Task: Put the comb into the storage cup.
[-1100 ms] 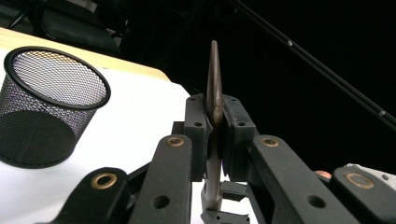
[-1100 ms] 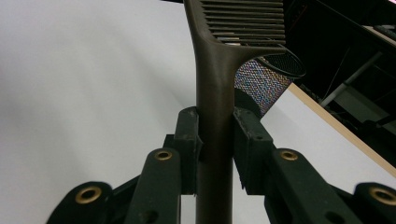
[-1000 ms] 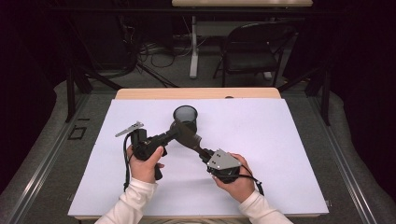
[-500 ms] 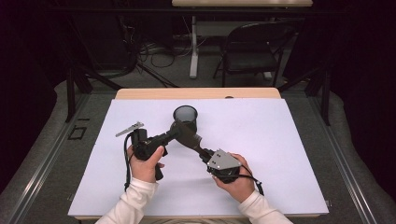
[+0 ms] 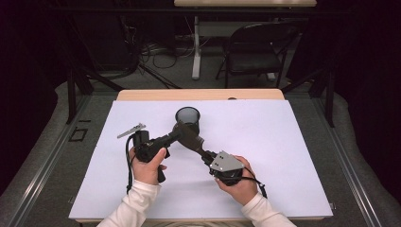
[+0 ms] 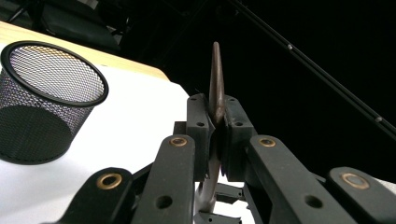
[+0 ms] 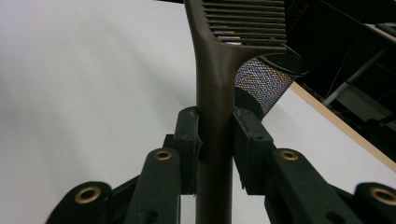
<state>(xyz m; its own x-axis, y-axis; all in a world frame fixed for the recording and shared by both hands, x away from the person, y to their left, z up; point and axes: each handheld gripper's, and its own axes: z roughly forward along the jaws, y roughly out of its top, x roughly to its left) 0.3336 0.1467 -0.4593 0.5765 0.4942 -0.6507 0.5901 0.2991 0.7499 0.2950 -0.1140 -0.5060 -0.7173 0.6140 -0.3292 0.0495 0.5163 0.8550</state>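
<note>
Centre frame: brown comb (image 5: pixel 189 136) held above the white counter (image 5: pixel 293 156) | left gripper (image 5: pixel 176 135) fingers clamp its toothed end | right gripper (image 5: pixel 204 152) fingers grip its handle | mesh cup (image 5: pixel 187 118) just behind

My table (image 5: pixel 198 94) has a light wooden top, its far edge bare. A white sheet (image 5: pixel 283 156) covers nearly all of it. On the sheet stands a black mesh cup (image 5: pixel 187 118), upright, near the far middle, its round rim open upward.
</note>
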